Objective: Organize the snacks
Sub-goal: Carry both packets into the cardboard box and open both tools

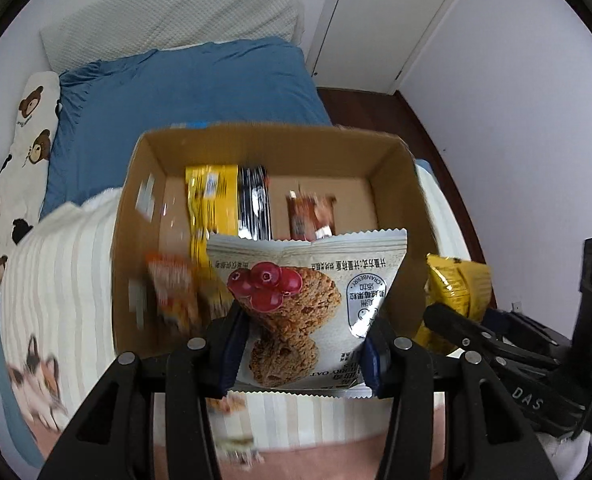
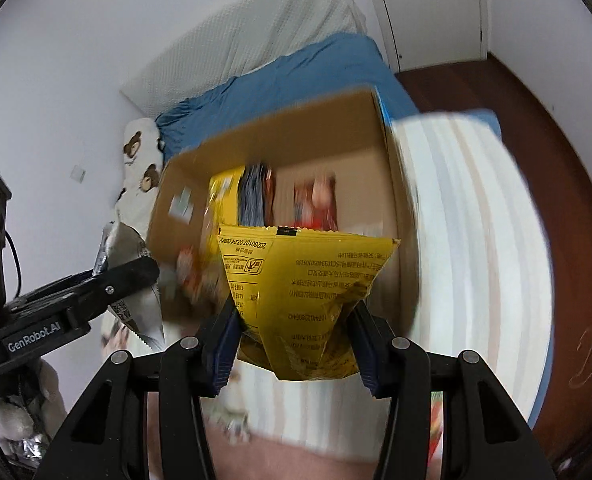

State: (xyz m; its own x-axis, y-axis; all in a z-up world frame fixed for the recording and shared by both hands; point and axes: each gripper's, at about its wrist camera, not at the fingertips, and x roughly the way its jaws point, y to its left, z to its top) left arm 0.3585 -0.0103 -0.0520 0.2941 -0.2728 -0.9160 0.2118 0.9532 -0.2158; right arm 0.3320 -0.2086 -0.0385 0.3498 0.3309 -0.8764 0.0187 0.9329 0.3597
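the left gripper (image 1: 299, 344) has its fingers (image 1: 232, 344) closed on the lower part of the cranberry oat cookie packet (image 1: 307, 300), pads pressing both side edges so the packet stands upright, centre of the left wrist frame. the right gripper (image 2: 294, 340) has its fingers (image 2: 222, 348) clamped on the yellow snack bag (image 2: 307, 300), which pinches into a funnel shape at the grip; this indicates a soft, part-air-filled bag. both items hang in front of the open cardboard box (image 1: 136, 208), which rests on the striped blanket (image 1: 56, 272) of the bed. inside the box, upper centre, a yellow packet (image 1: 212, 196), a dark packet (image 1: 254, 200) and a brown bar (image 1: 311, 216) stand in a row. judgement: each item is held over the box for placement beside that row.
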